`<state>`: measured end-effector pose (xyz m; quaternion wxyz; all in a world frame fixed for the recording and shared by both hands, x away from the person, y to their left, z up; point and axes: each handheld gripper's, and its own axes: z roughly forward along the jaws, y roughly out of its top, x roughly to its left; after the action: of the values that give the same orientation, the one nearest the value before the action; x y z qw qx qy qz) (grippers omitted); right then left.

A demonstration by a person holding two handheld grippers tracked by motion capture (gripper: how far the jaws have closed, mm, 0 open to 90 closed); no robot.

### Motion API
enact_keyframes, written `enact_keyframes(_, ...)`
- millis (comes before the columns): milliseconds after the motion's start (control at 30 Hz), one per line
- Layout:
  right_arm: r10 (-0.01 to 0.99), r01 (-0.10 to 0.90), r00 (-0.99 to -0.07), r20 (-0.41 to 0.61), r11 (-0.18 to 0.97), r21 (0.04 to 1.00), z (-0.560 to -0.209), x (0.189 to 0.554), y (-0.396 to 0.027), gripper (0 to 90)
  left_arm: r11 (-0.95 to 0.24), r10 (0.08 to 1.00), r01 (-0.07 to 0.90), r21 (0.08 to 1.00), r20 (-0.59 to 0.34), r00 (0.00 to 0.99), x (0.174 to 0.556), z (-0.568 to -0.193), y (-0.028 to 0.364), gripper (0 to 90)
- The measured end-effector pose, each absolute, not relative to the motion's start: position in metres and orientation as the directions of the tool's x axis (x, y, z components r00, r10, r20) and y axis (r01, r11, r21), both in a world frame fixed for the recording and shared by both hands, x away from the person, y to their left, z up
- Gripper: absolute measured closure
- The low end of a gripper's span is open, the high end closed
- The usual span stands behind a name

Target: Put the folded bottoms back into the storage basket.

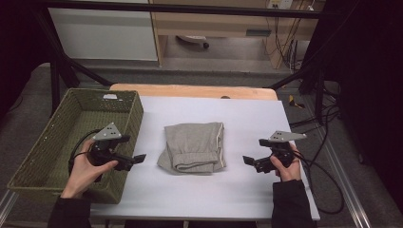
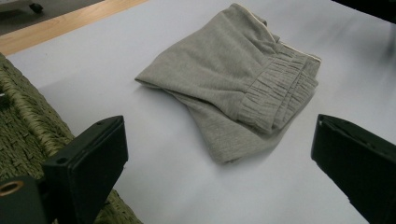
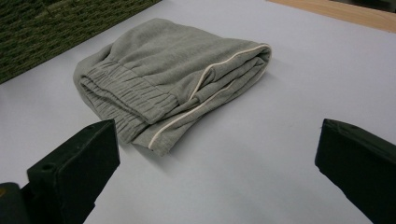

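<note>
A folded grey garment (image 1: 194, 147) with a ribbed elastic band and pale piping lies in the middle of the white table cover (image 1: 214, 194). In the left gripper view the garment (image 2: 233, 79) lies ahead of the jaws, and in the right gripper view the garment (image 3: 173, 70) does too. My left gripper (image 1: 135, 161) is held just left of it, beside the basket, open and holding nothing (image 2: 219, 135). My right gripper (image 1: 255, 152) hovers to the garment's right, jaws wide apart and holding nothing (image 3: 218, 140). Neither gripper touches the cloth.
A green woven basket (image 1: 71, 137) stands at the table's left edge, its wall close to my left hand (image 2: 28, 116) and far off in the right gripper view (image 3: 56, 28). A wooden strip (image 1: 190, 90) runs along the table's far edge. Cables (image 1: 328, 190) trail at the right.
</note>
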<state>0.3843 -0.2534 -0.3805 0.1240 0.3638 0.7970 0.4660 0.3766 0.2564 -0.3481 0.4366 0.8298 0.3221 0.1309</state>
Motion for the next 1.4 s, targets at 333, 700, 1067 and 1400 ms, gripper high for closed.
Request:
enact_keyframes(333,0.698,0.467,-0.702,0.142,0.301,0.831,-0.381,0.384,-0.254,0.6,-0.412,0.652,0.418,0.810,-0.058,0.756,0.377,-0.347,0.256,3.5)
enact_keyframes(700,0.695,0.464,-0.705,0.144,0.298,0.834,-0.380,0.384,-0.255,0.6,-0.396,0.668,0.414,0.819,-0.052,0.742,0.379,-0.342,0.257,3.5)
enact_keyframes(1067,0.698,0.465,-0.702,0.142,0.298,0.833,-0.380,0.383,-0.256,0.6,-0.373,0.686,0.414,0.831,-0.054,0.725,0.382,-0.336,0.259,3.5)
enact_keyframes(1400,0.699,0.465,-0.701,0.144,0.294,0.835,-0.380,0.383,-0.256,0.6,-0.355,0.703,0.418,0.836,-0.056,0.709,0.385,-0.327,0.255,3.6)
